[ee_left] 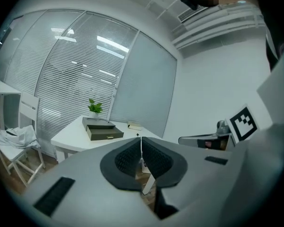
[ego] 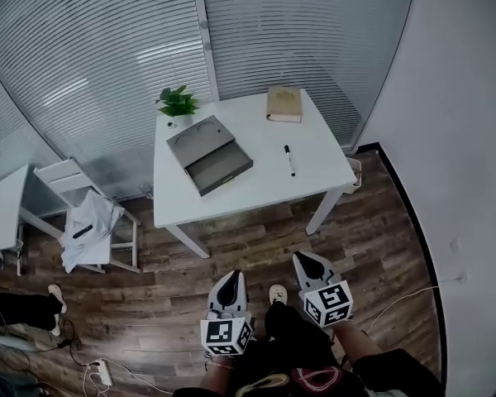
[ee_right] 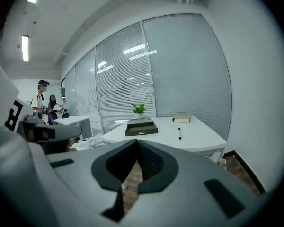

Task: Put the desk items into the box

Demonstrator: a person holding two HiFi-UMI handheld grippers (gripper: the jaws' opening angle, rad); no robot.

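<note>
Only the right gripper view shows 2 people (ee_right: 46, 104), left of the box (ee_right: 141, 126).

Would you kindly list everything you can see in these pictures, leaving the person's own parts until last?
square white table: one, white, mid-room by the blinds
open dark grey box: one, dark grey, table's left half
small green potted plant: one, green, far left corner, behind the box
closed tan book: one, tan, table's far edge
black pen: one, black, right of the box
white chair: one, white, left of the table
crumpled white cloth: one, white, draped on the chair
white power strip: one, white, wooden floor, lower left
left gripper: one, grey-black, jaws together, empty
right gripper: one, grey-black, jaws together, empty
</note>
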